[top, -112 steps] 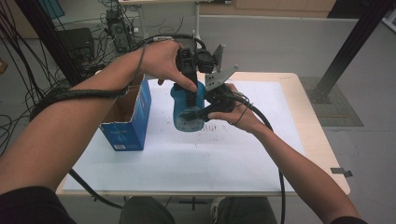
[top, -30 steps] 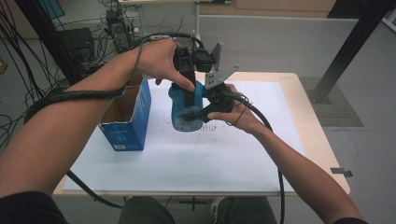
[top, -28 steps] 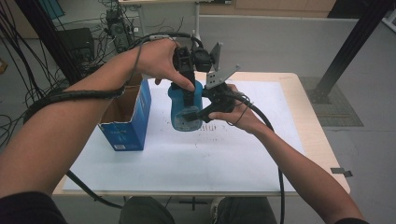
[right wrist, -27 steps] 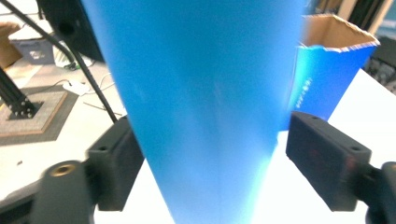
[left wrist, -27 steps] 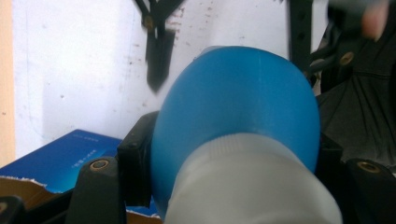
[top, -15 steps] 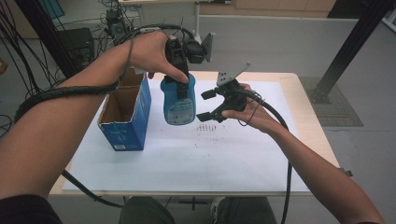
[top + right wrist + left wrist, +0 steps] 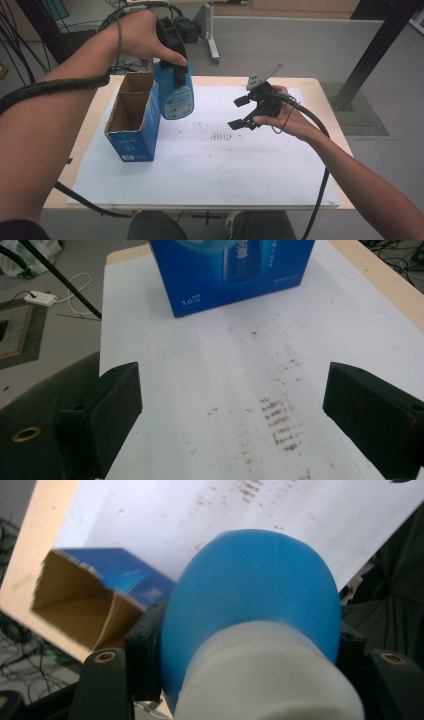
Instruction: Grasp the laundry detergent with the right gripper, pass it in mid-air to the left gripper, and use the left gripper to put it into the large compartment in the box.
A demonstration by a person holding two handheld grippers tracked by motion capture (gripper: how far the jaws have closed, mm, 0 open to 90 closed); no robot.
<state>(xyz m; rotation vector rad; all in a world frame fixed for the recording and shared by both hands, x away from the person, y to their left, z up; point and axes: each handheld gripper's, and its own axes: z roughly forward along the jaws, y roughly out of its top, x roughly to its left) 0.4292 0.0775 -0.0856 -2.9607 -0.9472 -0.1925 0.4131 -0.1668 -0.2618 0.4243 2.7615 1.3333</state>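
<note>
High view: blue bottle hangs in the air, clamped in the left gripper by its top end, raised above the tabletop just right of the open blue carton. Bottle body is bright blue plastic, rounded, with a paler label of small print on the side facing the camera; it hangs roughly upright, its lower edge level with the carton's top. Left gripper view: same bottle seen along its length, smooth blue domed shoulder with a faint mould seam, white cap or collar nearest the lens, black jaws pressed on either side. Carton sits below it, brown inside, flaps open.

Right gripper is off to the right, well apart from the bottle, low over the white paper sheet; its jaws have just been opening and stand wide with nothing between them. Right gripper view: pads spread over smudged paper, carton's blue printed face ahead.
</note>
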